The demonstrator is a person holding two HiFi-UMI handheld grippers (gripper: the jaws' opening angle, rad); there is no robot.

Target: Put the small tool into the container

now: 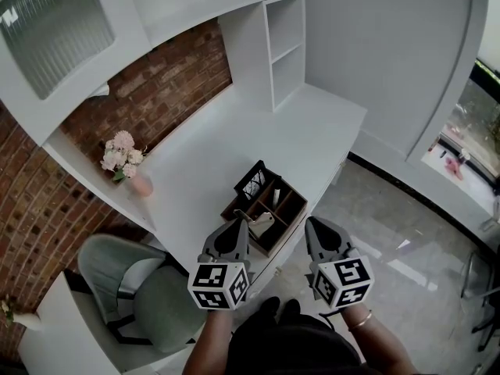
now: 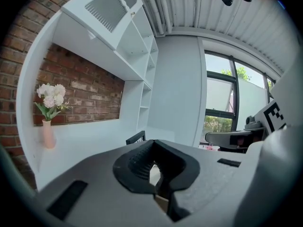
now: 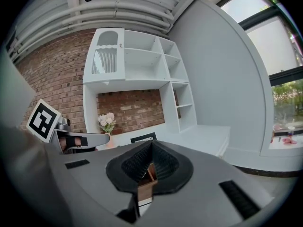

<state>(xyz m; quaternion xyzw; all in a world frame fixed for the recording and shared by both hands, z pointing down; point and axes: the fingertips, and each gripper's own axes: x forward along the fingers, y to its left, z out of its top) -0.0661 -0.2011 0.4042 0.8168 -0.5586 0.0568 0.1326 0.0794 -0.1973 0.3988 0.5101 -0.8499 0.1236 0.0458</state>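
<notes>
Both grippers hover at the desk's near edge. The left gripper (image 1: 237, 225) has its jaws pressed together on nothing, and the right gripper (image 1: 313, 225) is the same: jaws closed, empty. The small tool (image 1: 262, 223), a pale piece, lies in a near compartment of the wooden container (image 1: 300, 214), just beside the left gripper's tips. A black mesh basket (image 1: 251, 180) stands behind.

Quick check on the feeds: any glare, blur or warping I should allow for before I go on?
Head view: soft even light, wooden organizer sharp, white desk bright but readable, edges bowed. Left gripper view: heavy fisheye, dark corners, window bright yet detailed. Right gripper view: same fisheye, window washed out, brick wall clear.
</notes>
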